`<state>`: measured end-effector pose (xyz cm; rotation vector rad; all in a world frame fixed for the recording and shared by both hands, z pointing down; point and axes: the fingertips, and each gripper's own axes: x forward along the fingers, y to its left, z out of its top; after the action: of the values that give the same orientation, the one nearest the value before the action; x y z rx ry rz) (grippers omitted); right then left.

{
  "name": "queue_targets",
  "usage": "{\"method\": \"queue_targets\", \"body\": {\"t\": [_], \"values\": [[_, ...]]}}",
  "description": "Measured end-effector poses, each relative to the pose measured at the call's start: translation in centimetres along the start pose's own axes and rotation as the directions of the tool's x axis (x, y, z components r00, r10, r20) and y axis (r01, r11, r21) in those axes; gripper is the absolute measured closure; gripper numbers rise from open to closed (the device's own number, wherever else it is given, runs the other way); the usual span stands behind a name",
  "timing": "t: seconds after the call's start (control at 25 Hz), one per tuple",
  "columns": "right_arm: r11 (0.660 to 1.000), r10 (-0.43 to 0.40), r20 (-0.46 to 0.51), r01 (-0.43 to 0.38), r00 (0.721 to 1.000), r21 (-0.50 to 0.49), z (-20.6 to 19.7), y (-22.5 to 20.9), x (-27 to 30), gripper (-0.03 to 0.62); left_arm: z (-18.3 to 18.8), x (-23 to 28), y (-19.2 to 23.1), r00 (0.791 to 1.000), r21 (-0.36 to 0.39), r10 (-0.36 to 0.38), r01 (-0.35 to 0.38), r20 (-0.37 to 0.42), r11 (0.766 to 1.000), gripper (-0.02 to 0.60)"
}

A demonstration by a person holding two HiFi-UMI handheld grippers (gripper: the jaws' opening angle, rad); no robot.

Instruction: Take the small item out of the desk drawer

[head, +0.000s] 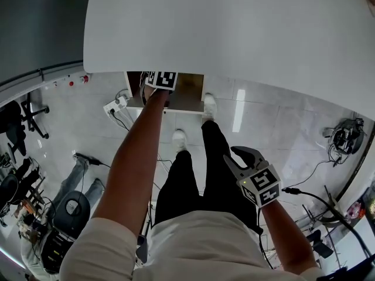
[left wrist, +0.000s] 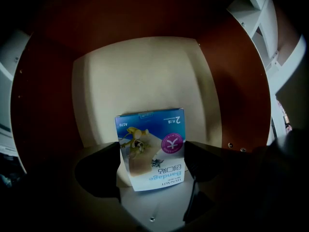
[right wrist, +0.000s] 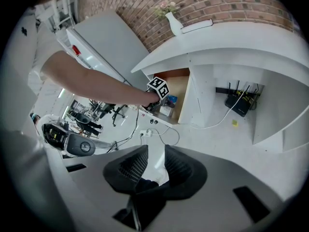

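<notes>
Inside the open desk drawer [left wrist: 145, 66], the left tool [left wrist: 152, 153] has its jaws wide apart, one on each side of a small blue-and-white bandage box [left wrist: 149, 139] resting on the pale drawer bottom. Whether the pads touch the box cannot be told. Red-brown drawer walls [left wrist: 43, 105] close in left, right and at the far end. The white counter [head: 234, 28] overhangs the drawer's far part. Nearer the person and well apart from the drawer, the right tool [right wrist: 154, 154] hangs over the floor [head: 275, 127], its jaws parted by a narrow gap and gripping nothing. A power strip [head: 115, 105] with cables lies left of the drawer, and an office chair [head: 71, 206] stands nearer, on the left.
</notes>
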<state>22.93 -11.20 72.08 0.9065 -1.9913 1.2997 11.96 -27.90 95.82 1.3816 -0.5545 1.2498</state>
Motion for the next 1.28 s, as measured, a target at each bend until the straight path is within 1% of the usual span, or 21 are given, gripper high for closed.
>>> {"method": "queue_targets", "body": {"t": [0.12, 0.24, 0.28, 0.32, 0.36, 0.4, 0.44, 0.48, 0.52, 0.56, 0.72, 0.84, 0.96, 1.08, 1.16, 1.28], "values": [[1.0, 0.002, -0.006, -0.002, 1.0, 0.002, -0.3, -0.2, 0.3, 0.473, 0.7, 0.0, -0.4, 0.999, 0.012, -0.013, 0.012, 0.033, 1.0, 0.193], [1.0, 0.003, -0.007, -0.003, 1.0, 0.003, -0.4, -0.2, 0.4, 0.474, 0.5, -0.4, -0.1, 1.0, 0.011, -0.01, 0.01, 0.017, 1.0, 0.193], [1.0, 0.002, -0.007, -0.002, 1.0, 0.003, -0.3, -0.1, 0.5, 0.474, 0.6, -0.7, 0.4, 1.0, 0.018, 0.01, -0.01, 0.018, 1.0, 0.193], [1.0, 0.002, -0.007, -0.002, 1.0, 0.003, -0.3, -0.1, 0.5, 0.474, 1.4, -1.2, 1.4, 0.997, 0.045, 0.059, -0.062, 0.053, 0.997, 0.193], [1.0, 0.002, -0.007, -0.002, 1.0, 0.003, -0.3, -0.1, 0.5, 0.474, 2.9, -1.9, 3.1, 0.982, 0.09, 0.142, -0.154, 0.127, 0.984, 0.193], [1.0, 0.001, -0.007, -0.001, 1.0, 0.002, -0.3, -0.1, 0.5, 0.474, 4.8, -2.7, 5.1, 0.947, 0.135, 0.233, -0.266, 0.221, 0.954, 0.193], [1.0, 0.001, -0.006, -0.001, 1.0, 0.0, -0.3, 0.0, 0.5, 0.474, 6.4, -3.5, 6.6, 0.905, 0.164, 0.297, -0.357, 0.303, 0.919, 0.193], [1.0, 0.0, -0.005, 0.0, 1.0, -0.001, -0.2, 0.0, 0.5, 0.474, 7.4, -4.1, 7.3, 0.878, 0.179, 0.324, -0.403, 0.353, 0.897, 0.193], [1.0, -0.001, -0.003, 0.001, 1.0, 0.0, -0.1, 0.0, 0.5, 0.474, 7.8, -4.6, 7.2, 0.868, 0.186, 0.323, -0.413, 0.377, 0.892, 0.193], [1.0, -0.003, -0.001, 0.003, 1.0, 0.001, 0.1, 0.1, 0.5, 0.474, 7.9, -5.1, 6.7, 0.866, 0.189, 0.312, -0.408, 0.391, 0.893, 0.193], [1.0, -0.007, 0.002, 0.007, 1.0, -0.013, 0.3, 0.5, 0.2, 0.474, 7.6, -6.4, 5.7, 0.864, 0.188, 0.274, -0.379, 0.422, 0.906, 0.193], [0.999, -0.009, 0.004, 0.009, 1.0, -0.033, 0.8, 1.0, 0.1, 0.476, 7.1, -7.7, 5.0, 0.86, 0.188, 0.256, -0.368, 0.441, 0.911, 0.193], [0.999, -0.011, 0.01, 0.012, 1.0, -0.051, 1.6, 1.8, -0.2, 0.48, 6.1, -9.1, 4.0, 0.862, 0.189, 0.238, -0.351, 0.448, 0.917, 0.193], [0.998, -0.012, 0.023, 0.014, 1.0, -0.069, 2.4, 3.0, -0.4, 0.488, 4.9, -10.7, 3.7, 0.858, 0.19, 0.228, -0.346, 0.461, 0.919, 0.193], [0.996, -0.018, 0.033, 0.021, 0.999, -0.085, 2.9, 3.8, -0.5, 0.493, 4.0, -11.9, 3.1, 0.858, 0.192, 0.211, -0.332, 0.467, 0.923, 0.193], [0.994, -0.024, 0.045, 0.028, 0.999, -0.105, 3.5, 4.9, -0.6, 0.509, 2.9, -14.0, 2.6, 0.851, 0.196, 0.195, -0.324, 0.487, 0.926, 0.193]]}}
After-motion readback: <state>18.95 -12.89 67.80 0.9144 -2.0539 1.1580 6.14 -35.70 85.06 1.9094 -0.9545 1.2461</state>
